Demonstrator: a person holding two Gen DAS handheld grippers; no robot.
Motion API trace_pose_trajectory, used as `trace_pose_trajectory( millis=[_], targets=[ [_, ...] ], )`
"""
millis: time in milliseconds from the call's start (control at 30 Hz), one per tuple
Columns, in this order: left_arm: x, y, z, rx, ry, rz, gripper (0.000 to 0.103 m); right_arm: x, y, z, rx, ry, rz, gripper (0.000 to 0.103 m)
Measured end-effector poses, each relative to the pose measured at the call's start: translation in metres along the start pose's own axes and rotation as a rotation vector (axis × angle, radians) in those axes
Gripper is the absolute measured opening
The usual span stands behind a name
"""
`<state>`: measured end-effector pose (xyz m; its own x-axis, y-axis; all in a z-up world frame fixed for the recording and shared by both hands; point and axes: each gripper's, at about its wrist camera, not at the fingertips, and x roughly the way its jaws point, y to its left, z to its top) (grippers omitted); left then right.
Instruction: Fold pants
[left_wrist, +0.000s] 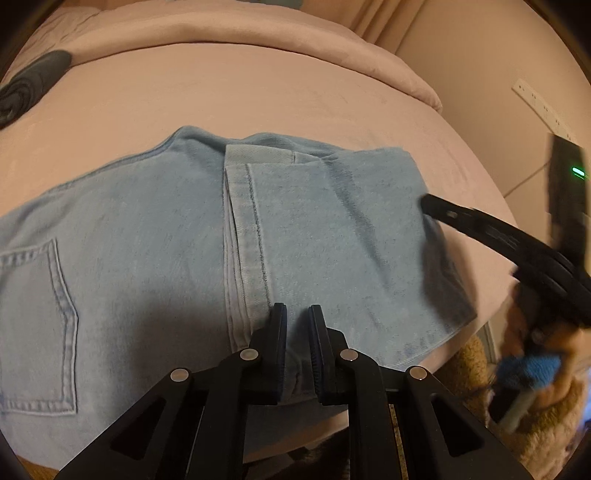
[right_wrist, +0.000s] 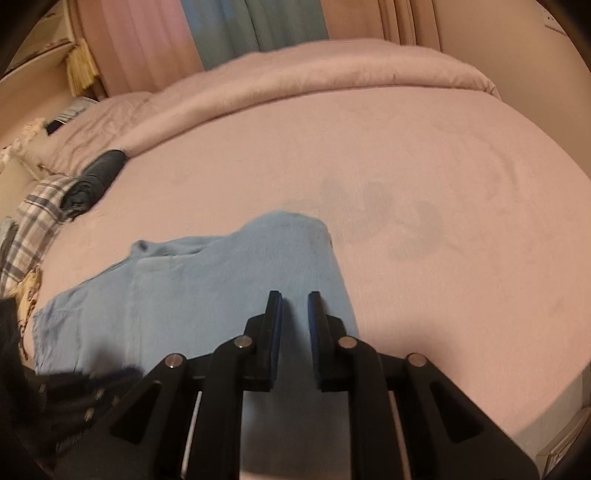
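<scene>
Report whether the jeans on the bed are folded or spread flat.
Folded. The jeans lie on the bed with a leg end doubled over the seat; its hem lies across the upper layer beside the back pocket.

- You worked in dim, warm, pinkish light.
- Fisheye bent and darkened both views' edges.
- Motion blur smeared the right gripper (left_wrist: 428, 203).

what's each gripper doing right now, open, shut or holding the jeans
Left gripper: shut on a fold of the jeans.
Right gripper: narrow, above the jeans; grip cannot be told.
</scene>
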<state>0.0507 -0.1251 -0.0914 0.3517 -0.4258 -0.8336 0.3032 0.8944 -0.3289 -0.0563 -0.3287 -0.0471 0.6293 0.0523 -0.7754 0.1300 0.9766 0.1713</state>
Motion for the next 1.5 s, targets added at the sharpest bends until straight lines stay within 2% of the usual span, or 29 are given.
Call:
trace_pose_trajectory(
  millis=[133, 200, 500, 633, 900, 1033, 1200, 1267, 1433, 1467, 1500],
  targets=[
    [-0.007, 0.009, -0.005, 0.003, -0.006, -0.005, 0.016, 0.033, -0.010, 0.006, 0.036, 0.061, -0.020, 0.006],
    [-0.008, 0.009, -0.005, 0.002, -0.008, -0.005, 0.016, 0.037, -0.013, 0.008, 0.053, 0.054, -0.020, 0.001],
    [-0.010, 0.001, -0.018, 0.007, -0.027, 0.022, 0.016, 0.041, -0.005, 0.017, 0.027, 0.051, -0.064, 0.000],
    [-0.014, 0.003, -0.023, -0.018, -0.029, 0.011, 0.016, 0.039, -0.004, 0.015, 0.031, 0.035, -0.071, 0.000],
    [-0.017, 0.001, -0.032, -0.023, -0.037, 0.015, 0.016, 0.020, 0.006, -0.010, -0.015, 0.023, -0.123, 0.001],
    [-0.019, 0.003, -0.032, -0.038, -0.037, 0.003, 0.016, 0.006, 0.003, -0.026, -0.004, 0.030, -0.111, 0.001],
    [-0.027, 0.017, -0.034, -0.104, -0.026, -0.053, 0.016, -0.010, 0.000, -0.046, 0.012, 0.039, -0.091, 0.001],
    [-0.040, 0.026, -0.035, -0.143, -0.028, -0.051, 0.016, -0.016, 0.000, -0.054, 0.012, 0.040, -0.083, 0.001],
    [-0.092, 0.065, -0.042, -0.215, -0.158, 0.016, 0.017, -0.023, 0.005, -0.060, -0.009, 0.033, -0.085, 0.006],
    [-0.107, 0.080, -0.045, -0.253, -0.187, 0.036, 0.020, -0.025, 0.007, -0.060, -0.009, 0.031, -0.088, 0.009],
    [-0.119, 0.093, -0.048, -0.285, -0.212, 0.058, 0.031, -0.027, 0.010, -0.059, -0.008, 0.030, -0.082, 0.016]
  ],
)
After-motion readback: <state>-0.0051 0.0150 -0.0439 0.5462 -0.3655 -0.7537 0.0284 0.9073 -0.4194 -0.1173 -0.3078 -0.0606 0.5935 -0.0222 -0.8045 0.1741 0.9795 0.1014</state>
